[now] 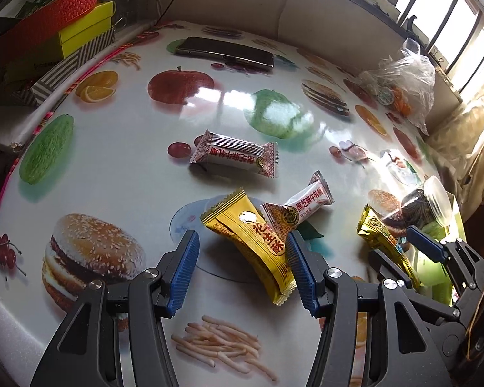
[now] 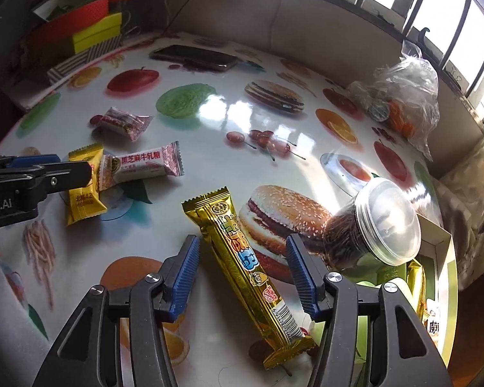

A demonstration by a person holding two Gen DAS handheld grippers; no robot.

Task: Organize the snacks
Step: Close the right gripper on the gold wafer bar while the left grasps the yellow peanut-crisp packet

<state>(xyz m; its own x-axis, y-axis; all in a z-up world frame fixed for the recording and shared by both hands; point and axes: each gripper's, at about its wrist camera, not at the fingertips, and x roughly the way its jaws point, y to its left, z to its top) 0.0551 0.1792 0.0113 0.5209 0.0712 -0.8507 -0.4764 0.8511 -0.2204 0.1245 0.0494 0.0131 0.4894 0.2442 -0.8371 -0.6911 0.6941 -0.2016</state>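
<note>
On the glossy food-print counter [image 2: 184, 25], each spread tool straddles a wrapper: left tool [image 1: 242, 254] the short yellow packet [image 1: 251, 242], right tool [image 2: 242, 258] the long gold foil bar [image 2: 245, 258], lying diagonally between its fingers.

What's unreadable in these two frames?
- Box contents: right view, hidden by jar and right gripper.
- Bag contents: both views, glare and crumpled plastic.
- Long gold bar: left view, lower end behind right gripper.
</note>
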